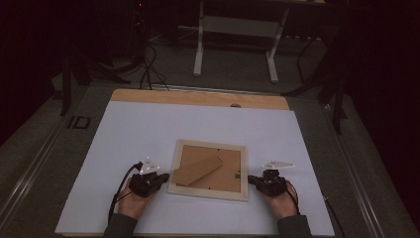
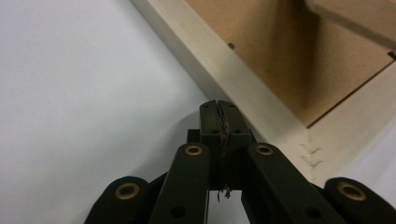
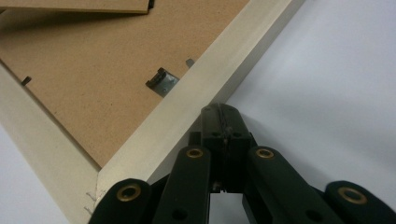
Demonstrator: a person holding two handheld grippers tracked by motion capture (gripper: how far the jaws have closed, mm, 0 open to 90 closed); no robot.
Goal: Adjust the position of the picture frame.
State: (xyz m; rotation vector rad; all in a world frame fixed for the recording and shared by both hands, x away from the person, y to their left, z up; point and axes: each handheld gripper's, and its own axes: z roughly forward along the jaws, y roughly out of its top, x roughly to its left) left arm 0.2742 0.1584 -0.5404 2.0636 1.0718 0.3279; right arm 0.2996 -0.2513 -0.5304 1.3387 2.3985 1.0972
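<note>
A pale wooden picture frame (image 1: 209, 191) lies face down on the white table, its brown backing board (image 1: 225, 173) up and the brown stand flap (image 1: 197, 170) across it. My left gripper (image 1: 165, 176) is shut, its tip at the frame's left edge (image 2: 219, 70). In the left gripper view the left gripper (image 2: 218, 106) has both jaws pressed together with nothing between them. My right gripper (image 1: 250, 179) is shut too, tip against the frame's right edge (image 3: 187, 112). In the right gripper view the right gripper (image 3: 223, 111) rests below a small metal hanger clip (image 3: 162, 82).
The white table sheet (image 1: 148, 129) spreads wide around the frame, with a bare wooden strip (image 1: 198, 96) at the far edge. Beyond the table stand a white desk frame (image 1: 237, 39) and dark cables (image 1: 148, 69) on the floor.
</note>
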